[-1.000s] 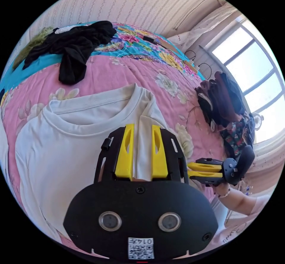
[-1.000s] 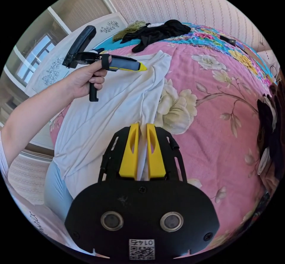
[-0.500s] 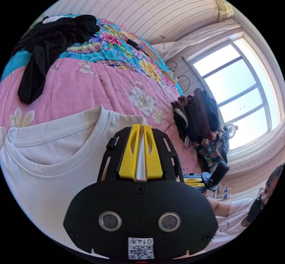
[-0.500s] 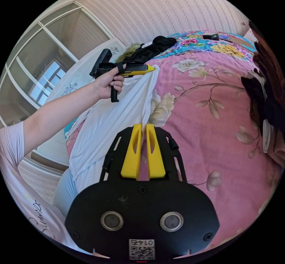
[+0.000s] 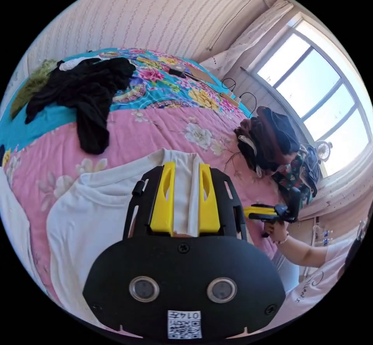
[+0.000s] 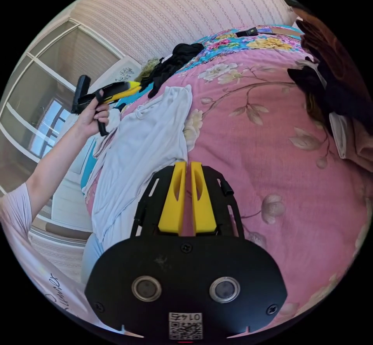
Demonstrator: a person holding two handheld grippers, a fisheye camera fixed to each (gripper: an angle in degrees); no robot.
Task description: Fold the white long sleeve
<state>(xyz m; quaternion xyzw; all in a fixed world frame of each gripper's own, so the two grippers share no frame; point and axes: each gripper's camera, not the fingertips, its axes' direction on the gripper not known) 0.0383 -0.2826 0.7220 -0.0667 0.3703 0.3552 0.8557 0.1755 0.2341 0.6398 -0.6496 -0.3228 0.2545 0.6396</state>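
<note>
The white long sleeve lies creased and partly folded on the pink bed cover, near its edge; the left gripper hangs just above the collar, jaws apart; the right gripper beside the shirt has its jaws nearly together, holding nothing.

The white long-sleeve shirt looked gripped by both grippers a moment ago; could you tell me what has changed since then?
Both grippers have let go of the white long-sleeve shirt, which now lies loose on the pink floral bedspread. The left gripper has lifted off it, its jaws open over the shirt's shoulder; the right gripper has drawn back over bare bedspread, jaws nearly closed on nothing. The black garment lies as before.
</note>
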